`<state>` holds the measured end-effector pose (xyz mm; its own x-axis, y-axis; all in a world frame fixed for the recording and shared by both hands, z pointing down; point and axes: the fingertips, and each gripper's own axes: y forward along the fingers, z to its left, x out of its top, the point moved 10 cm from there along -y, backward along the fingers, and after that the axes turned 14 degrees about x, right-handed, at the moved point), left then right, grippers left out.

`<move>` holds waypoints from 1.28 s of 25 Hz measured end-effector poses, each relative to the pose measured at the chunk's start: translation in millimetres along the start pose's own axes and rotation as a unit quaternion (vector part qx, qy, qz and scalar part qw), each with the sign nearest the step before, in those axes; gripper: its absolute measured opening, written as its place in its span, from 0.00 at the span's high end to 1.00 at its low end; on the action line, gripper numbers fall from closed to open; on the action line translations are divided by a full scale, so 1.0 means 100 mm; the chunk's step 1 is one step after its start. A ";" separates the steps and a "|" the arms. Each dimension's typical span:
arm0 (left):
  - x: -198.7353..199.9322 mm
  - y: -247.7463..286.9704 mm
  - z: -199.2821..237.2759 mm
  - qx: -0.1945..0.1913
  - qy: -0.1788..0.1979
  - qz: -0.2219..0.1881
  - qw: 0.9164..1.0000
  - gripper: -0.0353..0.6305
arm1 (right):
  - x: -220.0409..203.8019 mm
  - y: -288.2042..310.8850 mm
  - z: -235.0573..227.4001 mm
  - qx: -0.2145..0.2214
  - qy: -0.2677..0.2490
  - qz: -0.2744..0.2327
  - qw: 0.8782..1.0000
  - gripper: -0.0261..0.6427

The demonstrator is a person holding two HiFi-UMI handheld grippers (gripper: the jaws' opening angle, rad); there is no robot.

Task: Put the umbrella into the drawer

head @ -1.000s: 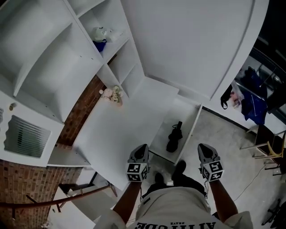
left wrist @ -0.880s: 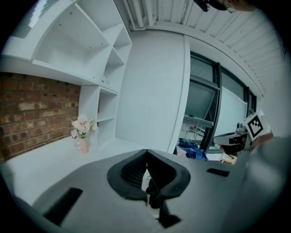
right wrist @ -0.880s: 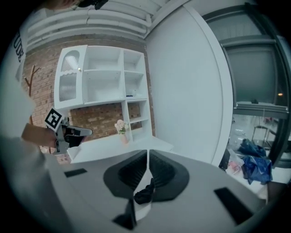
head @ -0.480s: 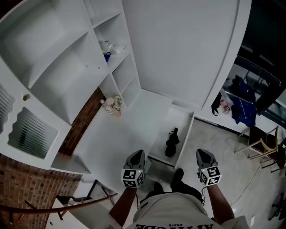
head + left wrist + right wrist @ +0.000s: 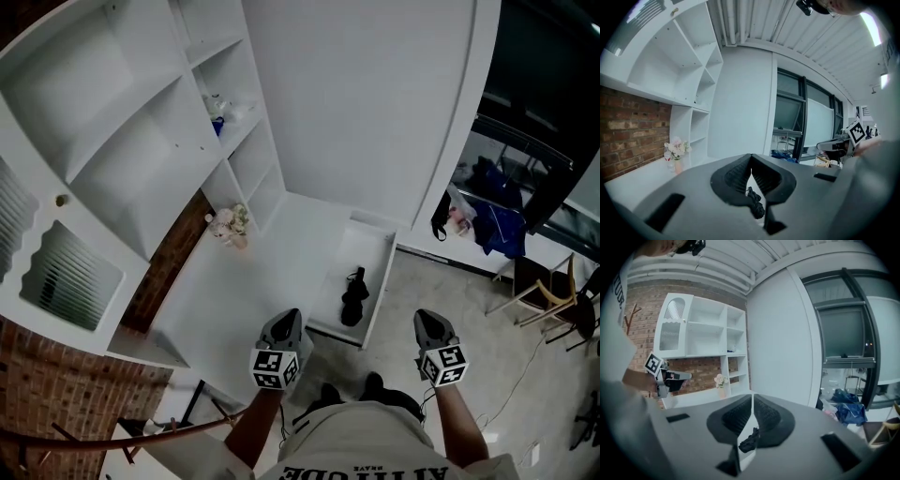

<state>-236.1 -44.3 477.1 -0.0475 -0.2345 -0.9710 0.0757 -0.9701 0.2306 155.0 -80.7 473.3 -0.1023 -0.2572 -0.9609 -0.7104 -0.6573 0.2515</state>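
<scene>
We see the tall white shelf unit (image 5: pixel 122 141) rising at our left, and the white table (image 5: pixel 253 281) runs along its foot against a brick wall (image 5: pixel 173 248). At the table's right side the white drawer (image 5: pixel 380 281) stands pulled open over the floor (image 5: pixel 469 309).

Our two tongs hang in the air in front of us, near the drawer's near end but apart from it. In the head view the left tongs (image 5: pixel 287 317) show against the table's near edge and the right tongs (image 5: pixel 427 319) against the floor. Both have their jaws pressed together with nothing between the pads.

The umbrella (image 5: pixel 353 296), black and folded, lies lengthwise inside the drawer, toward its near end. A small vase of pale flowers (image 5: pixel 230 225) stands on the table, close beside the shelf unit.
</scene>
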 end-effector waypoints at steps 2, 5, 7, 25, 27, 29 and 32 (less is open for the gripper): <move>0.01 -0.03 -0.03 0.006 0.000 -0.003 1.000 0.91 | -0.01 -0.07 -0.07 -0.003 0.000 -0.001 1.000 0.91; 0.00 -0.06 -0.07 0.017 0.005 -0.009 1.000 0.91 | 0.00 -0.13 -0.19 0.000 -0.003 0.001 1.000 0.91; 0.01 -0.09 -0.10 0.025 0.007 -0.012 1.000 0.91 | 0.01 -0.16 -0.27 0.005 -0.004 0.003 1.000 0.91; 0.05 -0.13 -0.45 0.042 0.003 -0.017 0.999 0.91 | 0.10 -0.24 -0.54 0.049 -0.029 -0.002 0.998 0.91; 0.05 -0.14 -0.46 0.044 0.002 -0.017 0.999 0.91 | 0.10 -0.24 -0.54 0.051 -0.030 -0.002 0.998 0.91; 0.05 -0.15 -0.47 0.046 0.000 -0.017 0.999 0.91 | 0.11 -0.26 -0.55 0.052 -0.030 -0.002 0.998 0.91; 0.03 -0.17 -0.49 0.049 -0.006 -0.016 0.999 0.91 | 0.11 -0.27 -0.55 0.053 -0.025 -0.004 0.998 0.91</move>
<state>-189.0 -25.5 467.1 -0.0601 -0.2034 -0.9773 -0.0243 -0.9784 0.2051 211.1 -104.7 462.8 -0.1285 -0.2147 -0.9682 -0.7814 -0.5792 0.2321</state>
